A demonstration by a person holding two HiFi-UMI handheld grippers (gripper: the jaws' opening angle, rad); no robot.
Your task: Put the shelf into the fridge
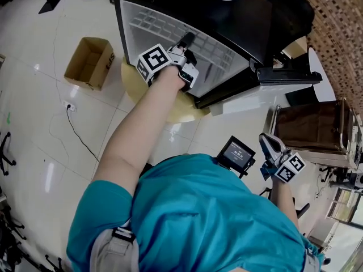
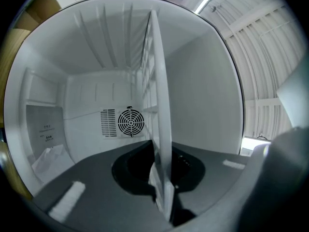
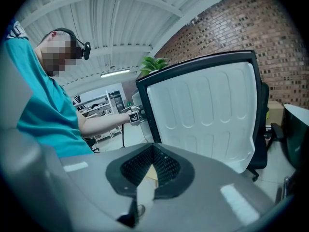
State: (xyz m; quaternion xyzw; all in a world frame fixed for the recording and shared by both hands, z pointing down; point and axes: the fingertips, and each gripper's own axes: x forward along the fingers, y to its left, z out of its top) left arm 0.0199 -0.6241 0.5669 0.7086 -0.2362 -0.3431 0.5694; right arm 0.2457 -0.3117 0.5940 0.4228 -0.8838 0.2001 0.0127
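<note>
**Shelf going into the open fridge, clamped in the left gripper**

The left gripper (image 1: 187, 43) is reaching out toward 12 o'clock in the head view, where the black fridge (image 1: 227, 21) is standing with its door (image 3: 207, 110) swung wide. Its jaws are clamping the near edge of the white shelf (image 2: 159, 105). In the left gripper view the shelf is showing edge-on, running from the jaws deep into the white inside of the fridge, toward the round fan grille (image 2: 130, 122) on the back wall.

The right gripper (image 1: 266, 141) is hanging at about 4 o'clock, well apart from the fridge – its jaws are sitting together with nothing between them, and its camera is looking at the pale inner side of the door.

A cardboard box (image 1: 88, 61) is lying open on the floor at 10 o'clock. The fridge is resting on a round wooden tabletop (image 1: 170, 111).
</note>
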